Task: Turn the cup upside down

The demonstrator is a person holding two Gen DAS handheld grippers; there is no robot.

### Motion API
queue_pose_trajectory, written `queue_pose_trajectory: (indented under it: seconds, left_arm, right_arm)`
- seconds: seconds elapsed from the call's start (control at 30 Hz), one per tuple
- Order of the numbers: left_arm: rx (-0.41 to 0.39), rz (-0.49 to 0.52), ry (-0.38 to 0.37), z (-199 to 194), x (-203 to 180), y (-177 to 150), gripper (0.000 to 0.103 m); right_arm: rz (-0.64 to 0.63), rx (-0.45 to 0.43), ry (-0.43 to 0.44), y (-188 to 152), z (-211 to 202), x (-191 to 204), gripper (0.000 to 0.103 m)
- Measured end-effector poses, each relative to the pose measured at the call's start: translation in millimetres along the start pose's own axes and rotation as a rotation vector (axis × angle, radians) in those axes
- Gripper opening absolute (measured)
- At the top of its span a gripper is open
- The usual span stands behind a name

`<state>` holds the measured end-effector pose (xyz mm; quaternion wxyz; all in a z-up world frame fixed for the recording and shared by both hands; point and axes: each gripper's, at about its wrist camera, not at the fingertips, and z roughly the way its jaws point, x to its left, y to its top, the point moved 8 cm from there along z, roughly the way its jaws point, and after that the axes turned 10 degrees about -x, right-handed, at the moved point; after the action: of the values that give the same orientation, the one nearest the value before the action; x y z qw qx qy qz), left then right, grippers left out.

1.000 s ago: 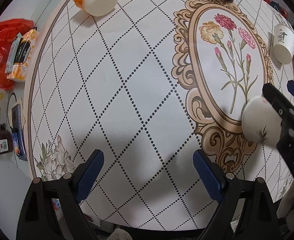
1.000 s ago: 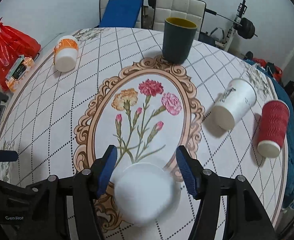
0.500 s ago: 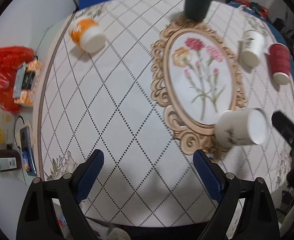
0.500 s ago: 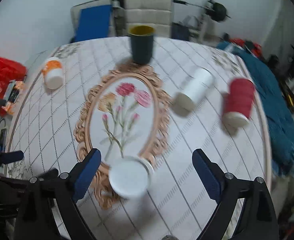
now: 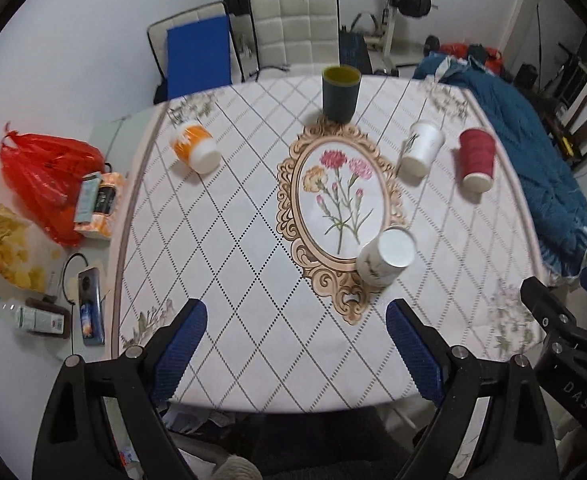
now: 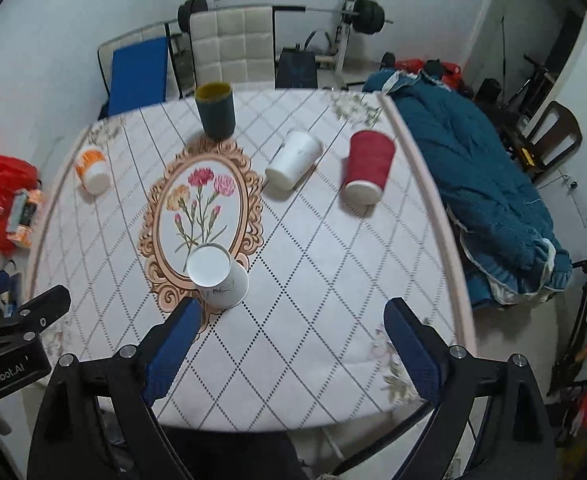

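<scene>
Cup (image 6: pixel 217 278) is sitting base-up on the desk (image 6: pixel 313 320) at the flower medallion's (image 6: pixel 201 204) near rim, just ahead-left of my right hand-held gripper (image 6: pixel 291 340), jaws apart; I'm holding the left hand-held gripper (image 5: pixel 295 340) apart too, farther off.

The left gripper (image 5: pixel 295 350) is a matte black plastic frame with triangular cut-outs and silver round screw heads. Its fingers (image 5: pixel 178 350) wear ribbed blue pads. The right gripper (image 6: pixel 291 350) has the same build; white lettering "GenRobot.AI" and "DAS" marks the black bodies.
</scene>
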<state>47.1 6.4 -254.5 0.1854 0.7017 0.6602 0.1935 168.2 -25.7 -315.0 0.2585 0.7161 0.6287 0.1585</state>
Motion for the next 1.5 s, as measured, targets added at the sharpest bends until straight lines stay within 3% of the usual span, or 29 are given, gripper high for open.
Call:
queue_pose_trajectory:
  seconds: [0.33, 0.7, 1.03, 1.5]
  left_arm:
    - [-0.122, -0.047, -0.005, -97, -8, -4, 0.092]
    - [-0.192, -0.072, 0.007, -155, -7, -3, 0.092]
    - [-0.215, -0.067, 0.006, -172, -7, -2, 0.092]
    - [-0.216, -0.069, 0.020, -173, 3, 2, 0.092]
  right_arm:
    - [-0.049, -0.116, 0.026, 16, -116, -16, 0.095]
    - [-0.040, -0.205, 0.071, 19, -207, -22, 0.098]
    - [-0.041, -0.221, 0.059, 24, -235, -27, 0.098]
    - [-0.048, -0.227, 0.056, 36, -234, -20, 0.098]
